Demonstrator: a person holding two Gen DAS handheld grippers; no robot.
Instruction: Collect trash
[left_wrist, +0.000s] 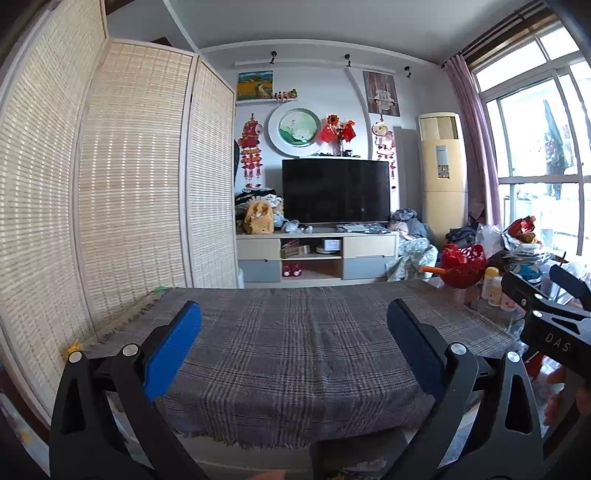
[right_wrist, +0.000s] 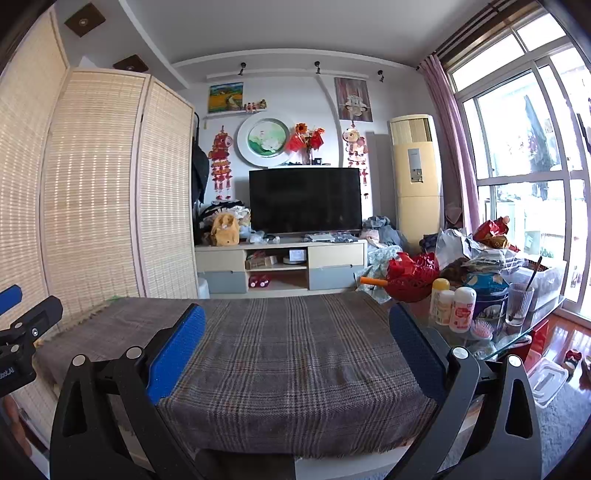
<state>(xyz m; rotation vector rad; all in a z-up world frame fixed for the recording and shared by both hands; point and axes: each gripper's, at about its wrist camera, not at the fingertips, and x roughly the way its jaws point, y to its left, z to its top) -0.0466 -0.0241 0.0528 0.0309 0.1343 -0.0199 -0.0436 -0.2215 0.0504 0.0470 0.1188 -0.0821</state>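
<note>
My left gripper (left_wrist: 295, 314) is open above a table covered by a grey plaid cloth (left_wrist: 295, 347), with nothing between its blue pads. My right gripper (right_wrist: 297, 317) is open too, held over the same plaid cloth (right_wrist: 295, 354) a little to the right. The right gripper's black body (left_wrist: 550, 317) shows at the right edge of the left wrist view. The left gripper's body (right_wrist: 22, 332) shows at the left edge of the right wrist view. No loose trash lies on the cloth in either view. Crumpled bags and wrappers (right_wrist: 480, 243) pile up at the table's far right.
On the glass table end at right stand a red basket (right_wrist: 410, 280), small bottles (right_wrist: 454, 306), a blue tin (right_wrist: 487, 295), a ribbed glass (right_wrist: 519, 302) and a pink brush (right_wrist: 482, 328). A bamboo folding screen (right_wrist: 92, 184) lines the left. A TV (right_wrist: 304, 199), cabinet and air conditioner (right_wrist: 415, 173) stand behind.
</note>
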